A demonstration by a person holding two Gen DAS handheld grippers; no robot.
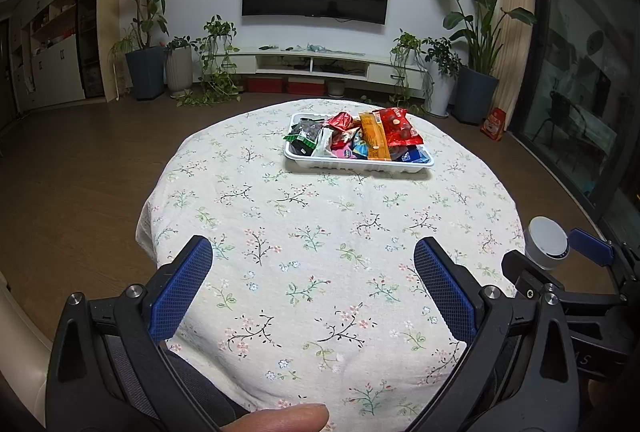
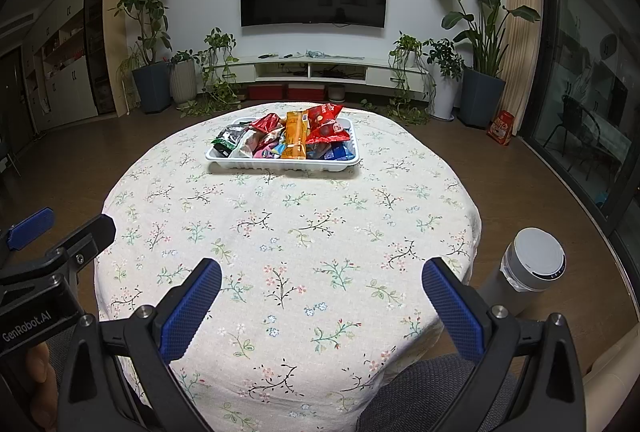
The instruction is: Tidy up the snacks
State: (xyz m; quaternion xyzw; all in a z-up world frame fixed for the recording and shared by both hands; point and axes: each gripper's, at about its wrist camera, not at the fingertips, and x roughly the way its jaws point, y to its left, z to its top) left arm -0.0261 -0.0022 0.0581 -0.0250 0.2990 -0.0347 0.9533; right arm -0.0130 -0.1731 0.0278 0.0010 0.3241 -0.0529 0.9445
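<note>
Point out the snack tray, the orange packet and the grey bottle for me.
snack tray [image 2: 280,165]: right wrist view, front wall of the white tray.
orange packet [image 2: 295,136]: right wrist view, middle of the wrapper.
grey bottle [image 2: 538,259]: right wrist view, its lid.

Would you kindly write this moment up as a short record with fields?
Setting: living room, round table with floral cloth
Tray: white tray on the far side of the table, piled with snack packets
Top packets: red packet, orange packet
Left tool: open, empty, over the near edge
Right tool: open, empty, over the near edge
Beside table: grey cylinder, at right
</note>
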